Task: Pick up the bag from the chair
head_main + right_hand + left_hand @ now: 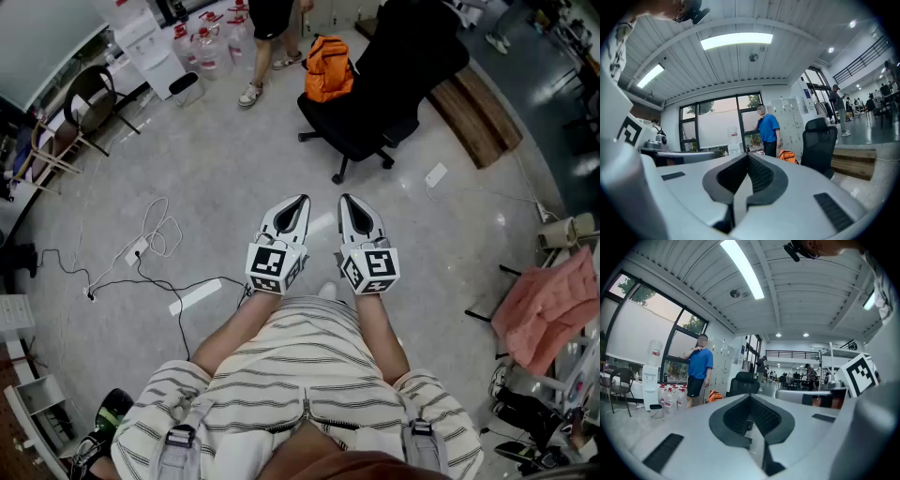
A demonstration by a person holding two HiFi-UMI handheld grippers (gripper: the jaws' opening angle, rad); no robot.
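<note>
An orange bag (328, 67) sits at the far left side of a black office chair (394, 89), well ahead of me across the floor. My left gripper (298, 202) and right gripper (349, 202) are held side by side close to my body, level and pointing toward the chair. Both are shut with nothing between the jaws. In the left gripper view the bag (714, 395) shows small beside the chair (743, 383), beyond the left gripper (751, 397). In the right gripper view the bag (786, 156) lies left of the chair (818, 145), past the right gripper (747, 157).
A person in a blue shirt (768, 129) stands just left of the bag, near water bottles (202, 47). Cables (141, 253) trail over the floor at left. A wooden platform (478, 112) lies right of the chair. A pink cloth (548, 309) hangs at the right.
</note>
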